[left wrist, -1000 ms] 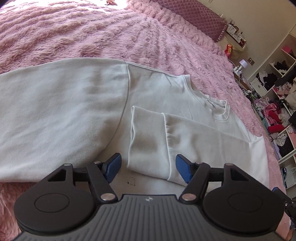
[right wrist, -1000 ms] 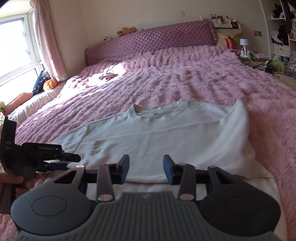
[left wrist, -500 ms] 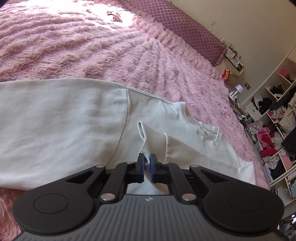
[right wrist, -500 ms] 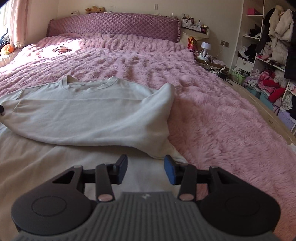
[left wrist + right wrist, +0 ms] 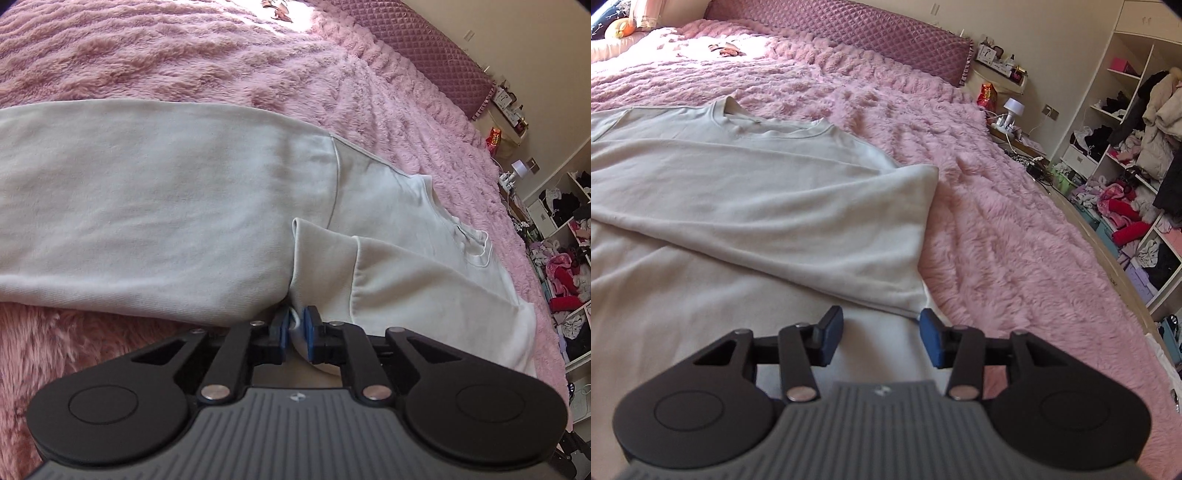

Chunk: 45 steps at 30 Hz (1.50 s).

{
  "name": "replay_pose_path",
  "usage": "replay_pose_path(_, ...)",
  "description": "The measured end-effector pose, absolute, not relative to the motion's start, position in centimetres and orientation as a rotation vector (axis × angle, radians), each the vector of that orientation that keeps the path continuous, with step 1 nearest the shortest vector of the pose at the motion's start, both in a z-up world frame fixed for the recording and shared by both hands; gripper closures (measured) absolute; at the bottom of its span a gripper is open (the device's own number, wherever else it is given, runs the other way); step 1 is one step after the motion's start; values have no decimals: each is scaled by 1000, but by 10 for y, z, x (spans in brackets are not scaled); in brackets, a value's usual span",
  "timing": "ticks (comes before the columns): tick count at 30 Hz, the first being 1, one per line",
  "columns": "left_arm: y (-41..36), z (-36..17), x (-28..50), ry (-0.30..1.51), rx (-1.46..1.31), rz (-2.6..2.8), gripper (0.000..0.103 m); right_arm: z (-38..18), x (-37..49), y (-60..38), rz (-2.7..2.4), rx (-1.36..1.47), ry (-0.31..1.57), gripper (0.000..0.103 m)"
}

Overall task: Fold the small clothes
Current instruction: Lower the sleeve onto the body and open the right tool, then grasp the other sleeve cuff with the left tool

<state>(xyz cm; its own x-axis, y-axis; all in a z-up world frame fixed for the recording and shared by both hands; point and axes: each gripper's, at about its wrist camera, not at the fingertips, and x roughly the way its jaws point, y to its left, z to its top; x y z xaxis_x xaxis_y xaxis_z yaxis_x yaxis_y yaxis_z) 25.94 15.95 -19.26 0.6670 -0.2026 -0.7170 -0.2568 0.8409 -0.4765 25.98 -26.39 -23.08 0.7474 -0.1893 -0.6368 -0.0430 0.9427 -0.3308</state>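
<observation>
A white long-sleeved sweatshirt [image 5: 166, 206] lies spread on the pink fluffy bedspread [image 5: 184, 55]. One sleeve is folded across the chest; its cuff [image 5: 321, 266] reaches toward my left gripper. My left gripper [image 5: 295, 332] is shut on the edge of that cuff and lifts it slightly. In the right wrist view the sweatshirt [image 5: 738, 192] lies with the folded sleeve crossing the body. My right gripper [image 5: 881, 336] is open and empty, low over the sweatshirt's right side near the sleeve fold's corner [image 5: 916, 310].
The quilted purple headboard [image 5: 868, 33] stands at the back. A nightstand with a small lamp [image 5: 1012, 107] and open shelves full of clothes [image 5: 1137, 166] stand right of the bed. A small dark item [image 5: 726, 48] lies far up the bedspread.
My left gripper closed on the sleeve cuff and has pulled it back and up a little. My right gripper swung rightwards along the sweatshirt to its right edge, staying open.
</observation>
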Motion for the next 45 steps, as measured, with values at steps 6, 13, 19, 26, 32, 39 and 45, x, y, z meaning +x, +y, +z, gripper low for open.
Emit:
replay_pose_path(6, 169, -163, 244, 820, -589, 29, 71, -204, 249, -247, -29, -284, 655, 60)
replay_pose_path(13, 207, -118, 202, 741, -566, 114, 55, -174, 246, -180, 172, -207, 585, 60)
replay_pose_path(19, 268, -99, 145, 695, -604, 334, 39, -157, 250, -103, 335, -108, 577, 59)
replay_pose_path(26, 351, -124, 77, 674, -726, 600, 38, -153, 242, -23, 470, -122, 581, 56)
replay_pose_path(32, 389, -152, 52, 636, -838, 700, 38, -163, 238, 11, 507, -193, 608, 56)
replay_pose_path(39, 409, -168, 56, 567, -884, 756, 39, -169, 241, 19, 505, -215, 634, 56)
replay_pose_path(45, 415, -170, 64, 498, -904, 675, 97, -172, 242, 19, 499, -224, 649, 56)
